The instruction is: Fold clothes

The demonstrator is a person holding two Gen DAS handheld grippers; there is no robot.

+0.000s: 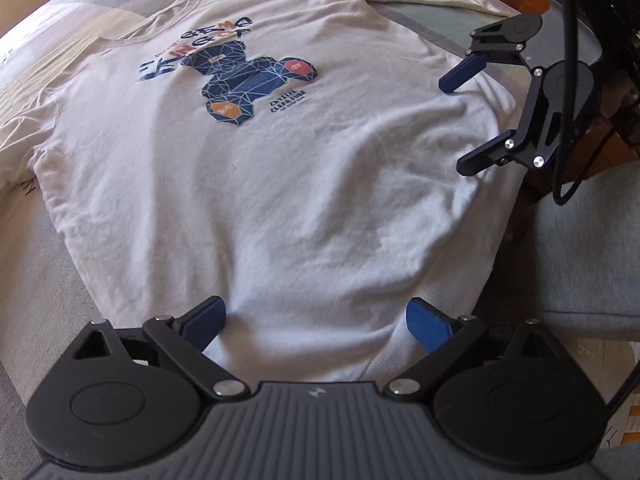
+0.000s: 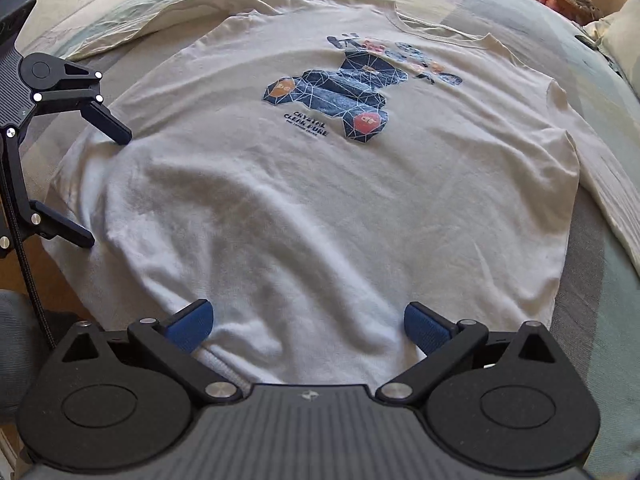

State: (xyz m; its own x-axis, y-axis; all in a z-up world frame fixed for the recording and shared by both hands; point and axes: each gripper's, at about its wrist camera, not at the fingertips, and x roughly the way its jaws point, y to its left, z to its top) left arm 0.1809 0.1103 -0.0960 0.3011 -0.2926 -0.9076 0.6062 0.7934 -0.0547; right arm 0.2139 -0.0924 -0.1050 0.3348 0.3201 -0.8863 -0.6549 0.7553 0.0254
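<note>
A white T-shirt [image 1: 280, 184] with a blue geometric bear print [image 1: 244, 80] lies face up and spread out on a bed, its collar at the far end. My left gripper [image 1: 318, 324] is open at the near hem, and the cloth runs between its blue pads [image 1: 208, 320]. My right gripper [image 1: 466, 120] is open over the hem corner at the right. In the right wrist view the T-shirt [image 2: 320, 208] fills the middle. There my right gripper [image 2: 307, 326] is open astride the hem, and my left gripper [image 2: 100, 184] is open at the left edge.
A pale patchwork bed cover [image 2: 592, 264] lies under the shirt. A grey cushion [image 1: 584, 240] sits beside the bed at the right, with a black cable [image 1: 568, 128] hanging over it. A pillow [image 2: 624, 48] lies at the far right corner.
</note>
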